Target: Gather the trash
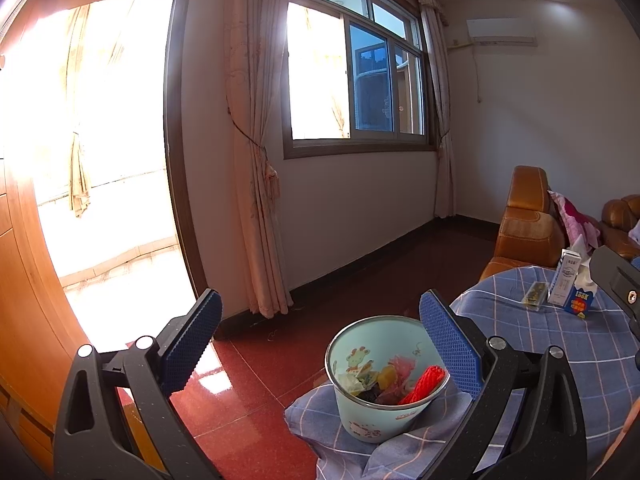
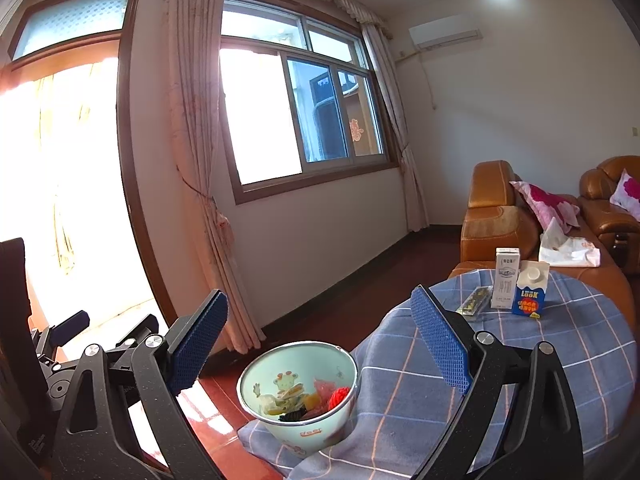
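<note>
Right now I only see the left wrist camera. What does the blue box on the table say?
Observer: The blue carton reads LOOK on its front; your view blurs that.
Operator: What's on top of it?
Observer: A round white cap sits on its sloped top.
Operator: Is anything on the sofa?
Observer: A white plastic bag lies on the seat, mostly hidden from you.

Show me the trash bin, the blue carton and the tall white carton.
trash bin (image 2: 256, 384): right wrist view, inner wall.
blue carton (image 2: 529, 300): right wrist view, front face.
tall white carton (image 2: 505, 280): right wrist view, front face.
</note>
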Demonstrator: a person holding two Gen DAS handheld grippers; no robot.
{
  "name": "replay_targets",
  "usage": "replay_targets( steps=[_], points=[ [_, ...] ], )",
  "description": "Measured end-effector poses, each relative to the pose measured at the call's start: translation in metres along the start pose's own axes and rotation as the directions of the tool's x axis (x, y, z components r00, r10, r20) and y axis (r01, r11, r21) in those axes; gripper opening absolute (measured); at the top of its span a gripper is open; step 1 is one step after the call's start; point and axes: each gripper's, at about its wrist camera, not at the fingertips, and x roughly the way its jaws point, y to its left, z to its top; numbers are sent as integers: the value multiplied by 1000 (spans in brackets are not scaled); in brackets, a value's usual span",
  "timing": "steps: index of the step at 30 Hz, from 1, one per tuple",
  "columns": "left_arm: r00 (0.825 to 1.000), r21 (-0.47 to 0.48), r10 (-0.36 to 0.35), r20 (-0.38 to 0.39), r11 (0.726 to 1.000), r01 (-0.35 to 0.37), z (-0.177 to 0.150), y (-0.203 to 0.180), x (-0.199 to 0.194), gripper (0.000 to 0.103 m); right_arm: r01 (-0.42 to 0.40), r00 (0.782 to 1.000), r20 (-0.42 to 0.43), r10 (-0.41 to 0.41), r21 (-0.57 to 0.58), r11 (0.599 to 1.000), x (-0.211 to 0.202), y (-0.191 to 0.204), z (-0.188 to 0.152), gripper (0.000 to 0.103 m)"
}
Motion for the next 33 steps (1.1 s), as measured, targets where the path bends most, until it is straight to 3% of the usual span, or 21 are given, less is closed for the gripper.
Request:
replay_targets(
  steps=[33],
  points=[
    [1000,-8,11,-5,1000,-11,3,1,-4,97,-4,1000,-10,4,14,1000,-1,-1,0,91]
  ],
)
